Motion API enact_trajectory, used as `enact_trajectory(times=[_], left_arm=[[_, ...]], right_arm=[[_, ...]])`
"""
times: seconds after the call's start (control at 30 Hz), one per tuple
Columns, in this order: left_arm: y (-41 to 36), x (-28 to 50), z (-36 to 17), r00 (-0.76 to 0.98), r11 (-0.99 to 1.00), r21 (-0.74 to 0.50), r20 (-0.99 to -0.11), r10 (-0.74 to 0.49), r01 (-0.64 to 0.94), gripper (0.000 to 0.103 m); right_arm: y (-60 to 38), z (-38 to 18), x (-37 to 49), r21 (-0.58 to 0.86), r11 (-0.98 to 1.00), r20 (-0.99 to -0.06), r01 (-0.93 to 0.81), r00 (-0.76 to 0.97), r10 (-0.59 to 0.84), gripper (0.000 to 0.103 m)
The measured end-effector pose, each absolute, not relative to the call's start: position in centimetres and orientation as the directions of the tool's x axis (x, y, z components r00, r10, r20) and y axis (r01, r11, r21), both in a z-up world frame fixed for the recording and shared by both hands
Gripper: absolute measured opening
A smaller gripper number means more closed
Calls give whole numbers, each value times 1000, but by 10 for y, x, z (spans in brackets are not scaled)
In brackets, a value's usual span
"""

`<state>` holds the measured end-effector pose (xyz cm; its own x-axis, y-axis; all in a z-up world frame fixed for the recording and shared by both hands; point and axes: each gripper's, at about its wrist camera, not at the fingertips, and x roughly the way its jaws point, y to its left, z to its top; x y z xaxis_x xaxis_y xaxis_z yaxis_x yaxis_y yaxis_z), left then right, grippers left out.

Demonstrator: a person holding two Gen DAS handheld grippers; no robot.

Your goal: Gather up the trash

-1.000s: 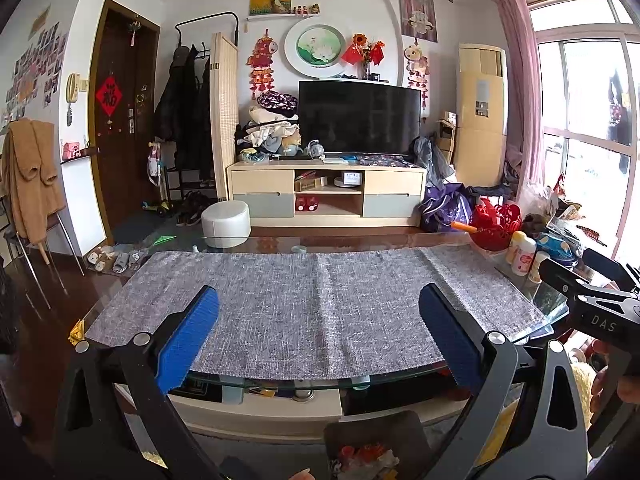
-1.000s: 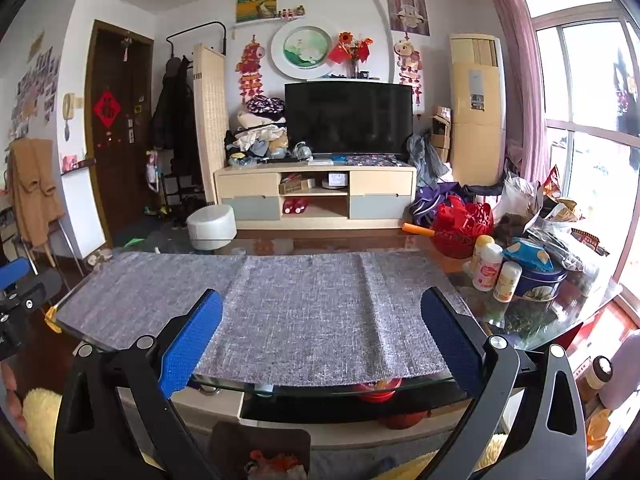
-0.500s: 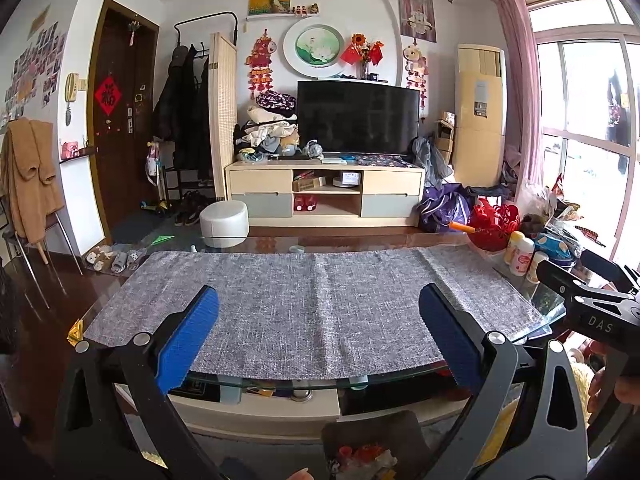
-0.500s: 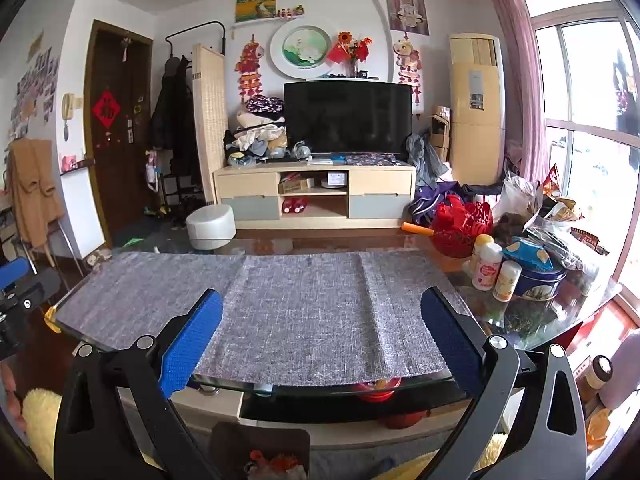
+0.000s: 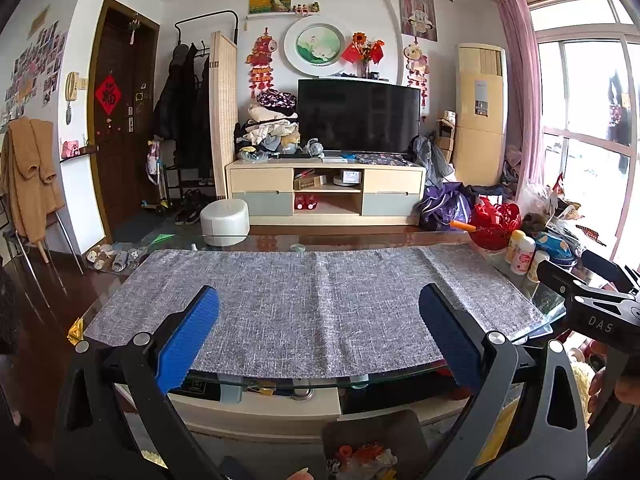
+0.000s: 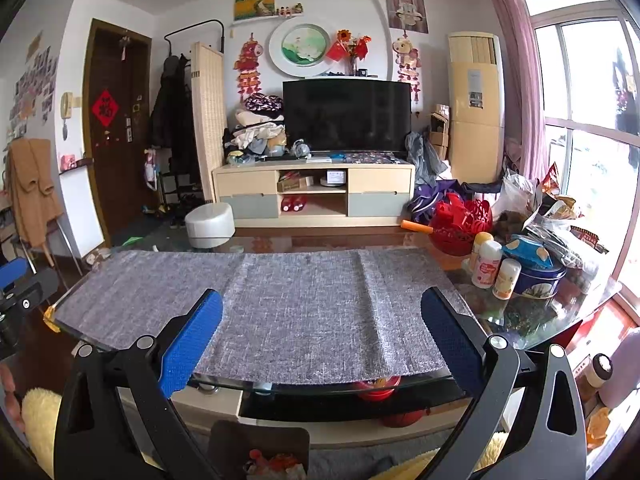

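Both tongs, left (image 5: pixel 319 334) and right (image 6: pixel 322 336), gape wide and empty; likely trash (image 6: pixel 560 216) crowds the counter's (image 6: pixel 520 320) far-right corner, nearer the right.

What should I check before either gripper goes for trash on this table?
1. Left gripper open and holding nothing: ok.
2. Right gripper open and holding nothing: ok.
3. Trash on the grey mat: not ok, none shows there.
4. Trash near the bottles, blue tin and plastic bags at the table's right end: cannot tell.
5. Bin or bag to collect into: cannot tell; the dark container below the table edge shows colourful scraps.
6. Grippers apart from each other: ok.
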<state>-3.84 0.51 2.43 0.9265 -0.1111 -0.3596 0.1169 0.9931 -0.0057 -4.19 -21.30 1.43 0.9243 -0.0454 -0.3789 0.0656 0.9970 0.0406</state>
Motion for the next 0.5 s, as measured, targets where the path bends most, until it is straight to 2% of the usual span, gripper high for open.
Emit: enact_trajectory(times=[0.5], left_arm=[[7,-36,17,919,996,-11,-385,-89,92,95]], right_arm=[[-214,13,-42,39,997,-381,65,924,-46,100]])
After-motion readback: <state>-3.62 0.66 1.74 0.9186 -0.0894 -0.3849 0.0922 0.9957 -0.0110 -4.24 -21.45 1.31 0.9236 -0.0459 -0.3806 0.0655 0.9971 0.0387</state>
